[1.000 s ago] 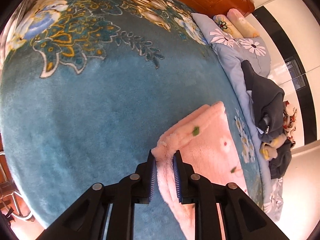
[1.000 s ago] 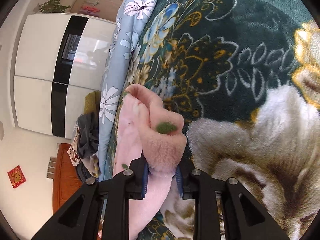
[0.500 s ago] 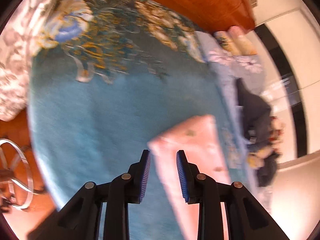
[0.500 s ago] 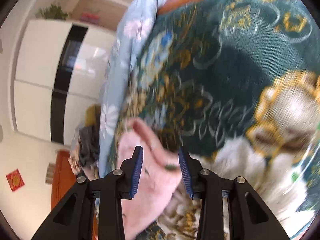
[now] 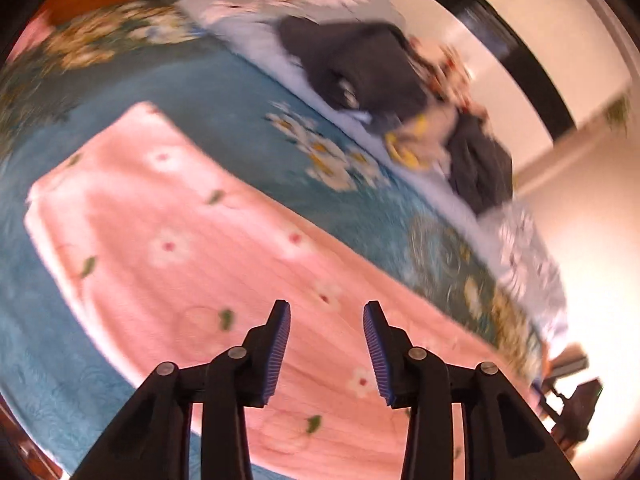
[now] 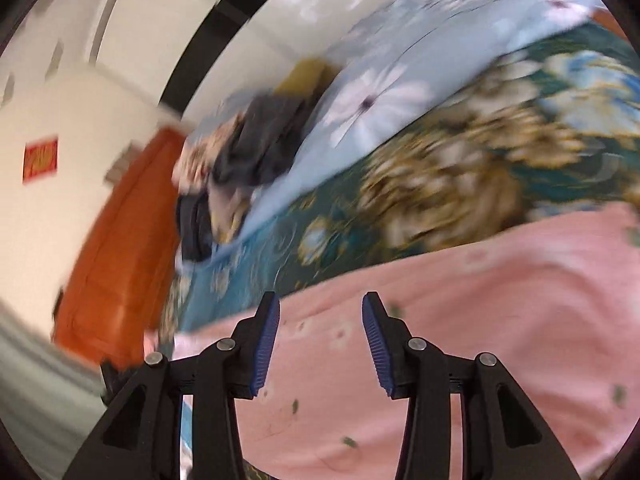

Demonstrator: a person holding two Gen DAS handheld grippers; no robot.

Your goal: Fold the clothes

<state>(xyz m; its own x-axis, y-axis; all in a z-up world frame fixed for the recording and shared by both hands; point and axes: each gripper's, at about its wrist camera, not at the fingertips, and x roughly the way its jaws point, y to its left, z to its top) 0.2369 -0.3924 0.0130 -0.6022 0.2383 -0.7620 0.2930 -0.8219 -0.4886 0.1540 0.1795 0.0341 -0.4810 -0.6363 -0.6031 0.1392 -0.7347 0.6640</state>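
1. Beneath both cameras, a teal floral plush bedspread (image 5: 224,92) carries the pink flower-print fleece garment (image 5: 208,248), lying flat.
2. Left gripper (image 5: 326,344) and right gripper (image 6: 318,340) have let go; jaws opening, empty.
3. Beyond, dark heaped clothes (image 5: 368,64) await; this fold looks finished.

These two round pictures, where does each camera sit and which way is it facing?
Left wrist view: sits on the left gripper, looking forward and down along its two fingers at the pink garment lying on the teal blanket; only the gripper shows, jaws opening, nothing between them.
Right wrist view: sits on the right gripper, looking down across the pink garment toward the wardrobe; only the gripper shows, jaws opening, nothing between them.
Shared: the garment, the blanket, the pile of dark clothes.
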